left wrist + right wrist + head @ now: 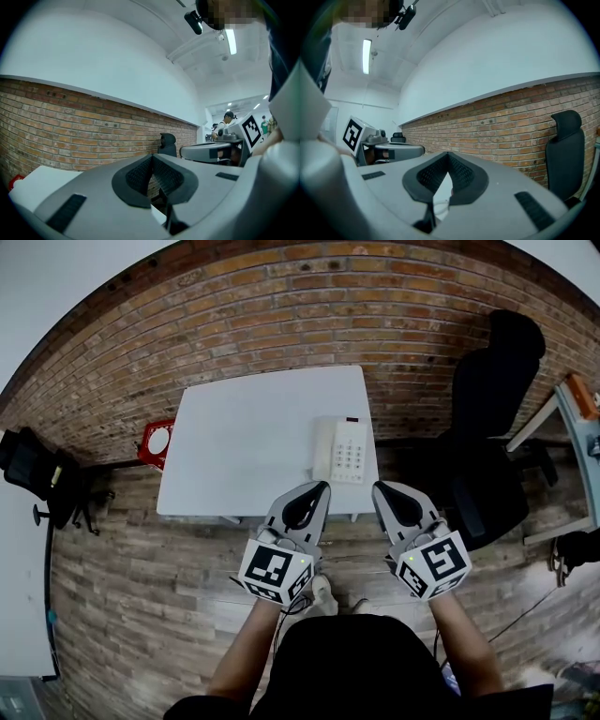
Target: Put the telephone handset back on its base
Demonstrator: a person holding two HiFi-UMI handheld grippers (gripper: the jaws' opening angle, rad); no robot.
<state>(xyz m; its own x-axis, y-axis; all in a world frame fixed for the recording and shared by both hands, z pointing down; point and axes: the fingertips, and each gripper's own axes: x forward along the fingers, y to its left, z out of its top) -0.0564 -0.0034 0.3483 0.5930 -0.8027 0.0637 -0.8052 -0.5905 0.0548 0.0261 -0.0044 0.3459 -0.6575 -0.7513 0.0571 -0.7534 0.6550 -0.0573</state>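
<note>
A white telephone (341,450) with a keypad sits at the right near corner of a white table (253,437). Its handset (323,450) lies along the left side of the base; the view is too small to tell how it is seated. In the head view my left gripper (322,487) and right gripper (378,489) are held side by side just short of the table's near edge, pointing at the phone. Both are shut with nothing between the jaws. The left gripper (152,156) and right gripper (448,154) point level at a brick wall; the phone is hidden in both gripper views.
A black office chair (492,418) stands right of the table, beside a desk edge (577,427). A red object (157,441) sits on the floor at the table's left, and another black chair (37,474) stands farther left. A person (228,123) stands far off.
</note>
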